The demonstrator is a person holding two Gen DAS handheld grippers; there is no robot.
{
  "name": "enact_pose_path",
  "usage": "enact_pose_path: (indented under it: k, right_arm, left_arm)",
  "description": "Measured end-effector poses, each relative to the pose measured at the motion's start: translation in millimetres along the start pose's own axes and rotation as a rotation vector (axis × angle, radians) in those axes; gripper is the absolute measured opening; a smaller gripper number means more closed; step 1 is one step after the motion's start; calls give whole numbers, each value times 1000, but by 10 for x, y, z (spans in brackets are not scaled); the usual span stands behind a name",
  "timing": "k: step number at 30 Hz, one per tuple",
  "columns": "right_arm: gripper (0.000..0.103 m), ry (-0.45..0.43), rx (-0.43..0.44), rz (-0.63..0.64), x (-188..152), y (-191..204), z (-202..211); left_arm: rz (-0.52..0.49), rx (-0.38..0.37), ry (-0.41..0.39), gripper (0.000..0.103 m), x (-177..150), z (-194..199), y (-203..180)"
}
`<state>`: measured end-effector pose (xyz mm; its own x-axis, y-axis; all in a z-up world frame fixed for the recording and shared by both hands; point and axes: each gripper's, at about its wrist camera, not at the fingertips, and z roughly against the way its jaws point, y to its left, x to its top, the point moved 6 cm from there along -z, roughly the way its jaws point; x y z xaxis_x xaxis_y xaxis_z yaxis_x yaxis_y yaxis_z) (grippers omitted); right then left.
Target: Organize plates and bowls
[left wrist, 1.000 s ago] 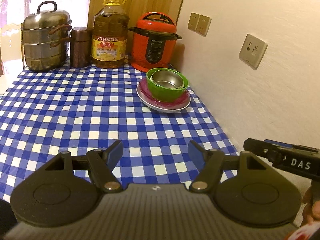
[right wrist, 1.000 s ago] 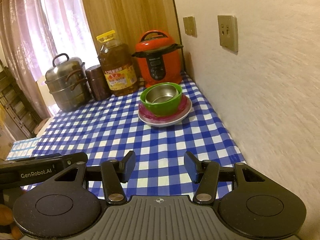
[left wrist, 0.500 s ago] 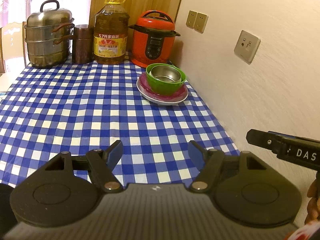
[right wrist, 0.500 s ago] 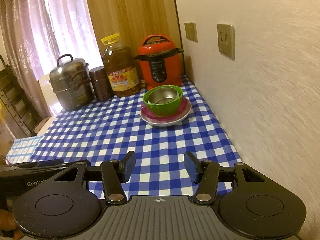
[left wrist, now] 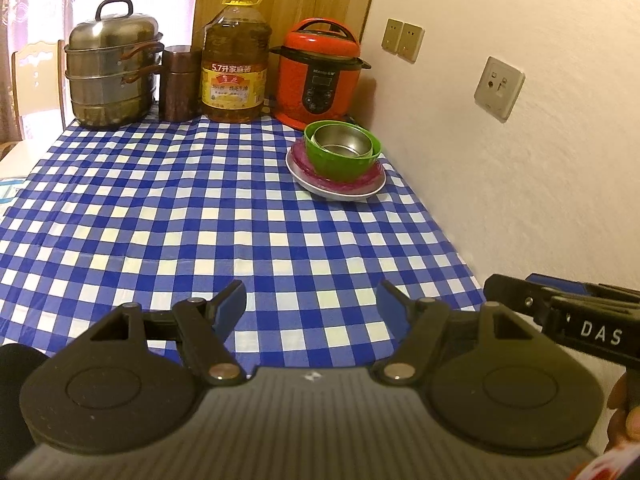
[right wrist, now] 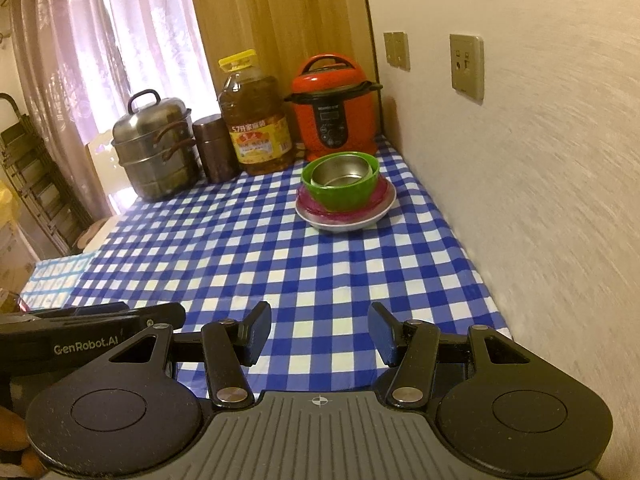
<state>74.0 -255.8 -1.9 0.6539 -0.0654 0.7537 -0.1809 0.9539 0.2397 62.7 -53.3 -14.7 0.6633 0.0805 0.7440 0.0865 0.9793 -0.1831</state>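
Observation:
A steel bowl (left wrist: 342, 145) sits inside a green bowl (left wrist: 340, 164), on a pink plate (left wrist: 370, 178) that lies on a grey plate (left wrist: 344, 194), stacked by the wall at the far right of the table. The stack also shows in the right wrist view: steel bowl (right wrist: 340, 172), green bowl (right wrist: 344, 196), pink plate (right wrist: 308, 205), grey plate (right wrist: 348, 224). My left gripper (left wrist: 311, 305) is open and empty over the table's near edge, far from the stack. My right gripper (right wrist: 319, 330) is open and empty, likewise near the front edge.
A red pressure cooker (left wrist: 318, 76), an oil bottle (left wrist: 234, 60), a brown canister (left wrist: 178, 84) and a steel steamer pot (left wrist: 110, 68) stand along the back. The wall (left wrist: 520, 160) with sockets runs along the right. A blue checked cloth (left wrist: 180, 220) covers the table.
Both grippers have drawn back from the stack, which now looks smaller and farther. Both stay open. The dishes have not moved.

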Motion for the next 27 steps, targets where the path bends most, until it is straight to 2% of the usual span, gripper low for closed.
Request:
enact_pose_path:
  k: [27]
  right_arm:
    - [54,4,4,-9,-23,-19,-25]
  left_arm:
    - [-12,5,-12,69,-4,35,16]
